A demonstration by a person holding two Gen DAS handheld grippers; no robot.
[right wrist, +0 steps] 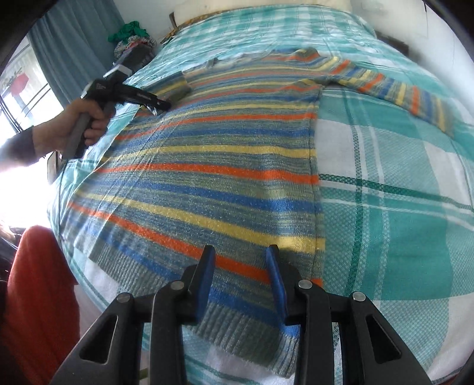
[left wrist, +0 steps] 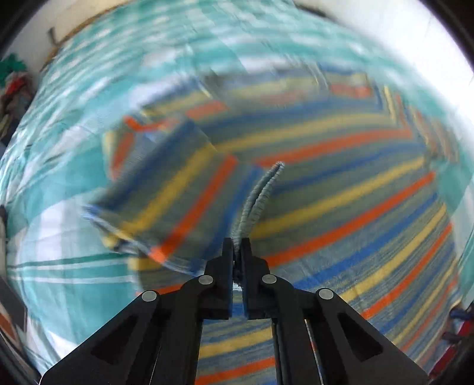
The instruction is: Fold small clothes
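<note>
left gripper (left wrist: 237, 245): clamped on sweater's (right wrist: 207, 165) ribbed cuff (left wrist: 260, 195); right gripper (right wrist: 240, 251): jaws partly apart over hem, gripping nothing

- A home bedroom is indicated; a bed (right wrist: 400, 183) is covered by a teal and white checked spread
- A blue-grey curtain (right wrist: 74, 50) is hung beside a bright window (right wrist: 17, 86)
- A heap of clothes (right wrist: 133, 38) is piled at the bed's far corner; a white wall (right wrist: 237, 7) is seen behind

The sweater (right wrist: 207, 165) runs in stripes — orange, yellow and blue over a grey-green knit, with a ribbed grey-green hem. The bedspread (right wrist: 400, 207) is teal-and-white plaid — thin dark-green lines crossing it.
</note>
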